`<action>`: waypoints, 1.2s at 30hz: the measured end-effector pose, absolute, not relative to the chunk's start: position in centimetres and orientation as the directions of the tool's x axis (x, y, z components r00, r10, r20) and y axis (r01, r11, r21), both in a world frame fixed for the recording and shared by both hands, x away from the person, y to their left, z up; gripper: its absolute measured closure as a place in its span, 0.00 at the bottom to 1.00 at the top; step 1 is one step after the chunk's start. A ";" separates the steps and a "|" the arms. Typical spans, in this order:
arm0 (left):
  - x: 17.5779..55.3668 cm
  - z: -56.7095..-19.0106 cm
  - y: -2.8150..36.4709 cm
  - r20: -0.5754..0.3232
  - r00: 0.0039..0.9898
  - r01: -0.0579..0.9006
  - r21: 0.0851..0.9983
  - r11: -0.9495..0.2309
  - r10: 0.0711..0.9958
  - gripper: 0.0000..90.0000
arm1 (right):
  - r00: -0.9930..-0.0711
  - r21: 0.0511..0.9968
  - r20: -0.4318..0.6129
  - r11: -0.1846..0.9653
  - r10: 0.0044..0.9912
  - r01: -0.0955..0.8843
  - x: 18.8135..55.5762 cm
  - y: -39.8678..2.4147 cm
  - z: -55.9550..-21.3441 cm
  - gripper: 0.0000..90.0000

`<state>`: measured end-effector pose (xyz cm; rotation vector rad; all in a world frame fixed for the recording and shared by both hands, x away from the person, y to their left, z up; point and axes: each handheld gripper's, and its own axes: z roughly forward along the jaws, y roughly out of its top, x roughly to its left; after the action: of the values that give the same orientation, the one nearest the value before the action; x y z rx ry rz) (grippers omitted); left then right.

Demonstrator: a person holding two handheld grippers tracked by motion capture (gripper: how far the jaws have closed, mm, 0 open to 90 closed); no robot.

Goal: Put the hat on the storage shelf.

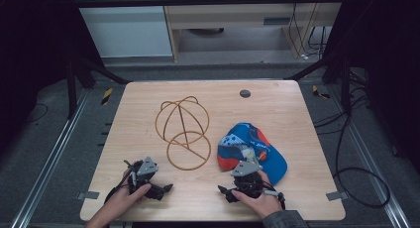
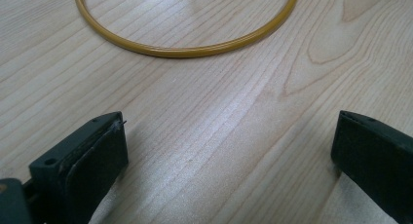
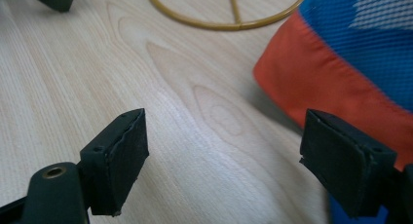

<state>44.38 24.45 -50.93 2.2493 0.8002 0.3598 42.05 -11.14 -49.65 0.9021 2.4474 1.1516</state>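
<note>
A golden wire hat frame [image 1: 183,131] stands in the middle of the wooden table [image 1: 277,104], its round base ring toward me. To its right lies a blue cap [image 1: 252,148] with an orange brim and white patches. My left gripper [image 1: 148,177] rests near the front edge, left of the ring, open; in the left gripper view its jaws [image 2: 229,151] stand wide over bare wood, with the ring [image 2: 185,51] ahead. My right gripper [image 1: 247,181] sits at the cap's near edge, open; its jaws [image 3: 224,156] are empty, and the cap's orange brim [image 3: 350,63] lies beside the right jaw.
A small grey round disc [image 1: 244,93] is set into the table near its far edge. Bare wood stretches along the far side and the left. Cables [image 1: 356,183] lie on the floor to the right of the table. The frame's ring [image 3: 229,24] lies ahead of the right gripper.
</note>
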 end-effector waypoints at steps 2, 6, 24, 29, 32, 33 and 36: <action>44.4 -50.9 24.5 0.022 0.769 0.440 0.706 -0.555 0.638 0.00 | -0.748 0.771 -0.014 0.483 0.663 0.414 42.1 -11.9 -48.6 0.20; 44.4 -50.9 24.5 0.022 0.769 0.440 0.706 -0.555 0.638 0.00 | -0.731 0.775 -0.035 0.480 0.681 0.411 42.2 -13.0 -47.4 0.20; 44.4 -50.9 24.5 0.022 0.769 0.440 0.706 -0.555 0.638 0.00 | -0.661 0.752 -0.054 0.466 0.748 0.466 42.9 -18.4 -44.8 0.18; 44.4 -50.9 24.5 0.022 0.769 0.440 0.706 -0.555 0.639 0.00 | -0.652 0.739 -0.061 0.473 0.756 0.479 43.2 -19.1 -44.4 0.18; 44.4 -50.9 24.5 0.022 0.769 0.440 0.706 -0.555 0.639 0.00 | -0.651 0.735 -0.062 0.476 0.757 0.483 43.3 -19.3 -44.3 0.18; 44.4 -50.9 24.5 0.022 0.769 0.440 0.706 -0.555 0.638 0.00 | -0.648 0.730 -0.063 0.478 0.759 0.489 43.4 -19.5 -44.2 0.18; 44.4 -50.9 24.5 0.022 0.769 0.440 0.706 -0.555 0.639 0.00 | -0.644 0.721 -0.056 0.477 0.763 0.503 43.7 -19.9 -43.9 0.18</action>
<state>44.38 24.46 -50.93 2.2491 0.8002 0.3599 43.73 -19.87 -43.93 1.0616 2.3582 0.9704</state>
